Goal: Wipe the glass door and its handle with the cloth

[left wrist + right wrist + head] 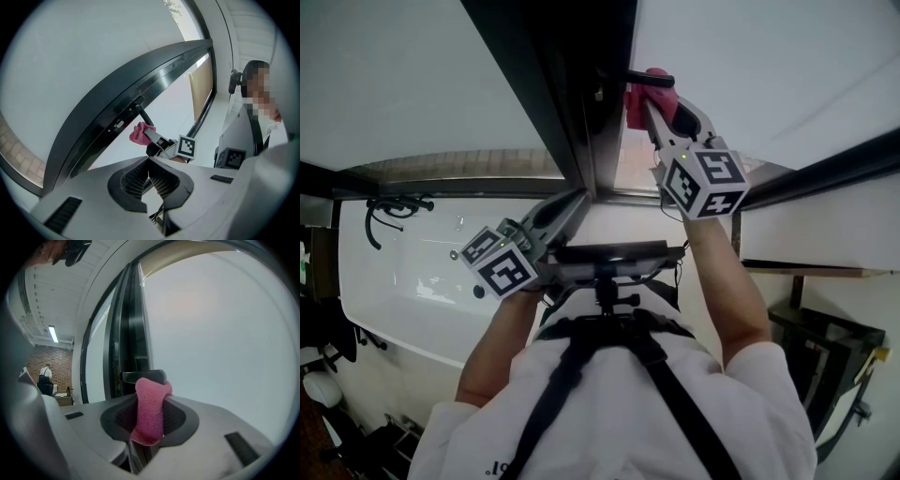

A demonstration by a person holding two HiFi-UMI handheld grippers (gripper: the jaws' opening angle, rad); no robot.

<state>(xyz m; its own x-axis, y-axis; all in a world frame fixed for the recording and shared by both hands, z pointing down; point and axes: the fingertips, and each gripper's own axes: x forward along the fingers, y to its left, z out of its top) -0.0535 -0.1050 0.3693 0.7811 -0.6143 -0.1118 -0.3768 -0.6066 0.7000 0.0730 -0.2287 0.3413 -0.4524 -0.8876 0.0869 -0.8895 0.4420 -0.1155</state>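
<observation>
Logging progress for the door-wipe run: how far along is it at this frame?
Done: the cloth is clamped in the right gripper. In hand: it is pressed against the black handle, so the handle wipe looks under way. Left: whether the glass door has been wiped cannot be told; no marks show. The left gripper is shut, empty, away from the door.

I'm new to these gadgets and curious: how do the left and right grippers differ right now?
The right gripper is clamped on a pink cloth; the left gripper has its jaws shut on nothing. The right gripper is raised to the door's black handle, with the cloth at it; the left gripper is held lower, away from the handle. Shared: both have their jaws closed.
</observation>
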